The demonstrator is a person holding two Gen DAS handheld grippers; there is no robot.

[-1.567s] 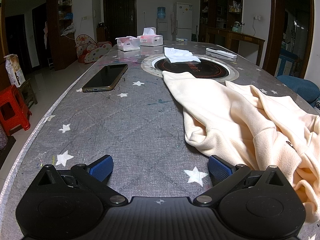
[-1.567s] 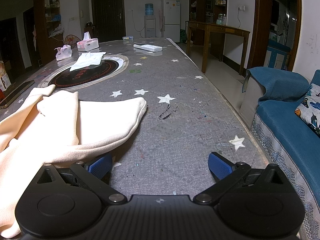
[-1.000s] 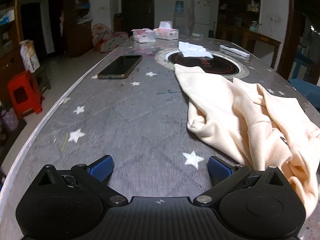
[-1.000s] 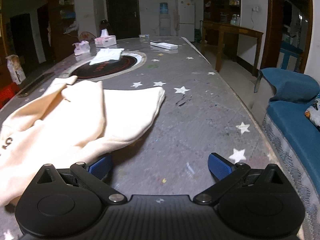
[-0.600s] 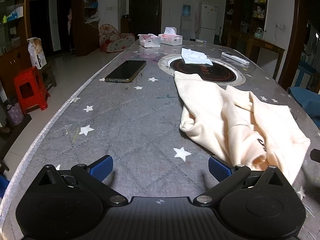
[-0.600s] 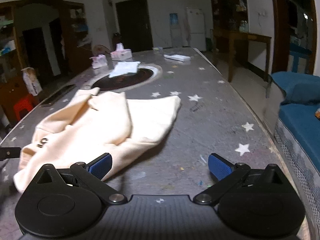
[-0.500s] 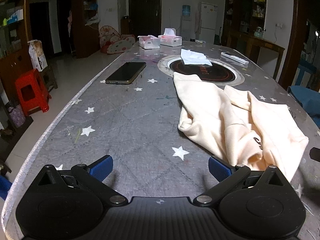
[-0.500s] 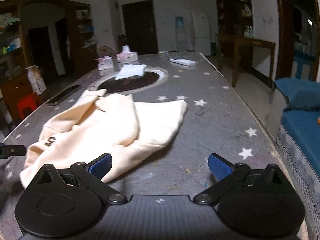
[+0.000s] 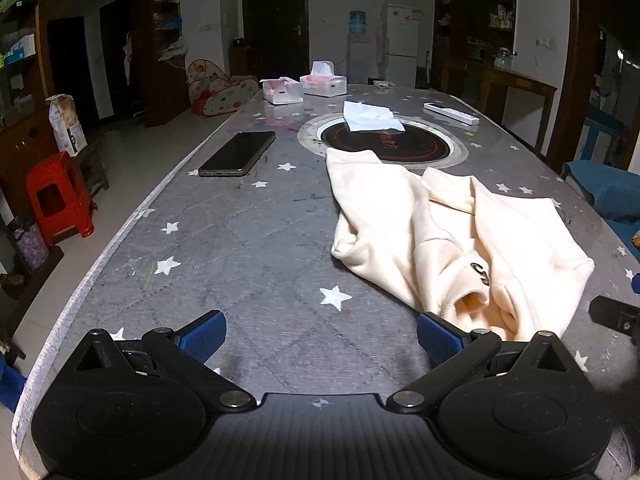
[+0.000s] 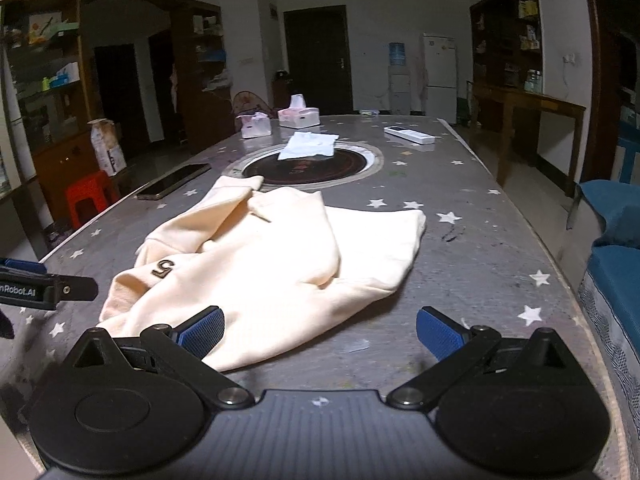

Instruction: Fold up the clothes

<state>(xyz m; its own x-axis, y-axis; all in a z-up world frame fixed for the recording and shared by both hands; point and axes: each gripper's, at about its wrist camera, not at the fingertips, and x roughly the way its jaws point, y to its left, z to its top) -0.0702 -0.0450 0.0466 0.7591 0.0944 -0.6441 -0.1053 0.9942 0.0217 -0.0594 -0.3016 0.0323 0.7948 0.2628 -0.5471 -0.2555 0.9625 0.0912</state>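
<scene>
Left wrist view shows your left gripper (image 9: 320, 336) with jaws spread wide, the crumpled cream garment (image 9: 452, 236) at two o'clock on the starred table (image 9: 248, 240). Your right gripper (image 10: 320, 334) also gapes empty, garment at eleven o'clock.

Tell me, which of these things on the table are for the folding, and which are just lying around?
For the job: cream garment, left gripper, right gripper.

Lying about: phone, two tissue boxes, loose tissue, remote.
</scene>
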